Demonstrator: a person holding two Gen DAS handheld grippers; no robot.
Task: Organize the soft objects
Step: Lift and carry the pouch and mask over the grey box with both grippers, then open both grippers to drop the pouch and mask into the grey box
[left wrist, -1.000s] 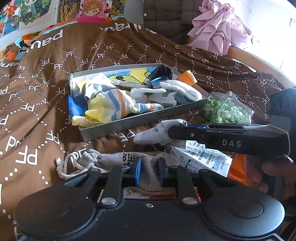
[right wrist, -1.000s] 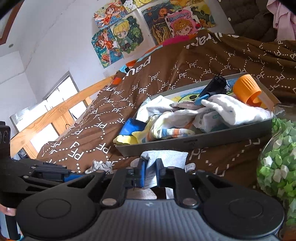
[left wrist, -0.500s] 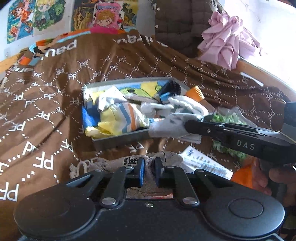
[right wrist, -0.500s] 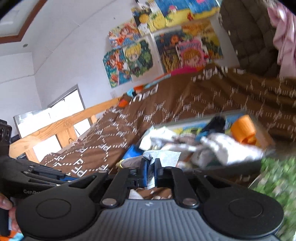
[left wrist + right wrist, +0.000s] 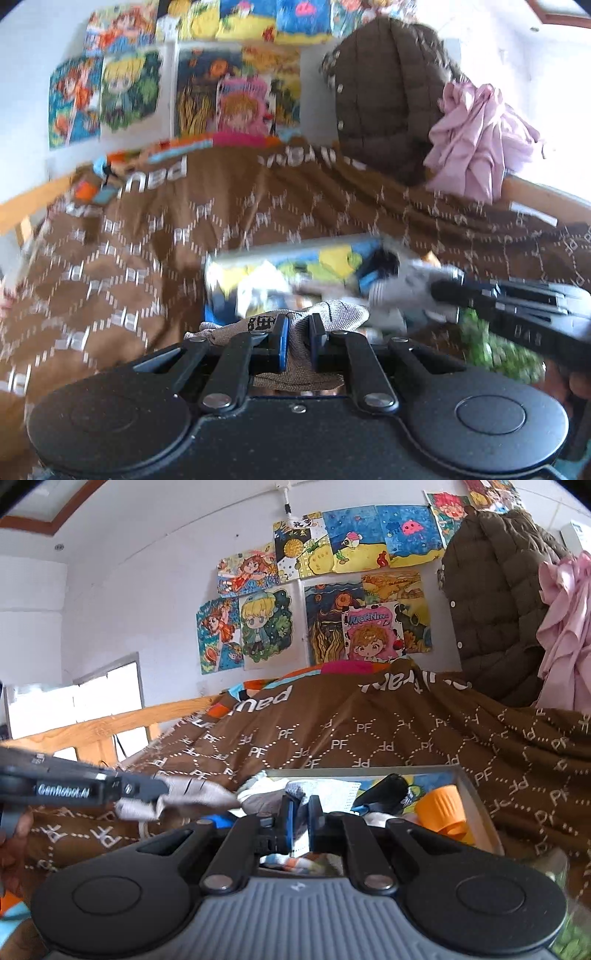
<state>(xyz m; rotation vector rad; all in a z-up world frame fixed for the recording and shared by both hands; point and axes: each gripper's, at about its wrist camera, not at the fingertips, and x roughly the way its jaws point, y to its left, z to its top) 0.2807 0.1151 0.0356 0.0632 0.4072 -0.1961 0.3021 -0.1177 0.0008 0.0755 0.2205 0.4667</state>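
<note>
A: 2 claws, what's in each?
B: Left claw (image 5: 296, 341) is clamped on the grey pouch (image 5: 325, 314); right claw (image 5: 300, 825) is clamped on the white cloth (image 5: 295, 794), tray (image 5: 469, 794) at 12 o'clock on the bed (image 5: 369, 734).

Grey-beige knit drawstring pouch (image 5: 325, 314) with dark printed mark, crumpled, raised clear of the brown blanket, pinched at its middle, slack ends drooping toward 9 and 3 o'clock. Pale grey-white face mask (image 5: 314, 794), creased, bunched, lifted over the near edge of the grey tray (image 5: 476, 801); seen at 3 o'clock of the pouch in the left wrist view. Tray holds heaped soft items (image 5: 258, 284): white, yellow and blue cloth pieces, blurred.
</note>
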